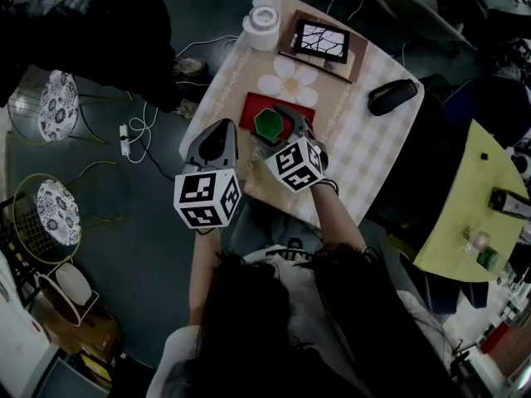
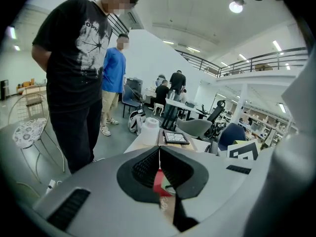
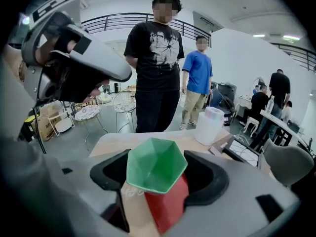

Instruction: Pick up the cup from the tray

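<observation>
A green hexagonal cup (image 1: 268, 124) (image 3: 157, 164) sits over the red tray (image 1: 251, 109) (image 3: 168, 209) on the checked table. My right gripper (image 1: 280, 121) (image 3: 158, 174) reaches around it, one black pad against each side of the cup, so the jaws stand wide but press on it. My left gripper (image 1: 217, 133) (image 2: 159, 154) hovers at the table's near-left edge, just left of the tray, its jaws closed together with nothing between them.
Beyond the tray lie a flower-shaped mat (image 1: 288, 81), a framed picture (image 1: 321, 41) and a white cylindrical container (image 1: 264, 25) (image 3: 211, 125). A black oval object (image 1: 392, 95) rests at the table's right. People stand past the far edge (image 3: 154, 58). Wire chairs (image 1: 56, 106) stand on the floor to the left.
</observation>
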Demonstrator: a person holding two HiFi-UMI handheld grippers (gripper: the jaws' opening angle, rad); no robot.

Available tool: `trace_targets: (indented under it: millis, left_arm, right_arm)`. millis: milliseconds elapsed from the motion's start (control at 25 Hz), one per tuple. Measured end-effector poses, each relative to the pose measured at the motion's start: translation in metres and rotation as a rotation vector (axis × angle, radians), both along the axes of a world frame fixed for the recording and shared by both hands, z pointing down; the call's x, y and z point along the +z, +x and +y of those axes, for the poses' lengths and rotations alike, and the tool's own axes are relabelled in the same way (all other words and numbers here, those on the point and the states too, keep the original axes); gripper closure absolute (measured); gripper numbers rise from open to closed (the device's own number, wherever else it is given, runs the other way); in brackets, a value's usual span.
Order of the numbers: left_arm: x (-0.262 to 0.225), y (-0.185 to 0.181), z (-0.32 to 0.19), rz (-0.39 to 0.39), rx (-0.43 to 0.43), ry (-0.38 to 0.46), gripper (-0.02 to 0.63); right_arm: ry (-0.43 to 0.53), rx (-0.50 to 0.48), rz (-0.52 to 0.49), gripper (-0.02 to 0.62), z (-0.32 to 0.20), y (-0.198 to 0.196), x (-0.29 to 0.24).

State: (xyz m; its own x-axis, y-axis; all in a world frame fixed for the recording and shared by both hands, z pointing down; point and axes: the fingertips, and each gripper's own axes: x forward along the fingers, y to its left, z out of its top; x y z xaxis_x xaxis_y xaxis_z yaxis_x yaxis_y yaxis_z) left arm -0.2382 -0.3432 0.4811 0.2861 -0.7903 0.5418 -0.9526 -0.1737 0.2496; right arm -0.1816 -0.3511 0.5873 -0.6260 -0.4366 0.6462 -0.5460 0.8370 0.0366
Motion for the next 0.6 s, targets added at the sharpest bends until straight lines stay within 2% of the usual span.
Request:
trace_targets:
  millis: [600]
  left_arm:
    - [-0.017,0.078,0.017,0.009,0.134,0.039,0.597]
  right_arm:
    - [0.015,0.161,0.030,0.255,0.026,0.102,-0.019]
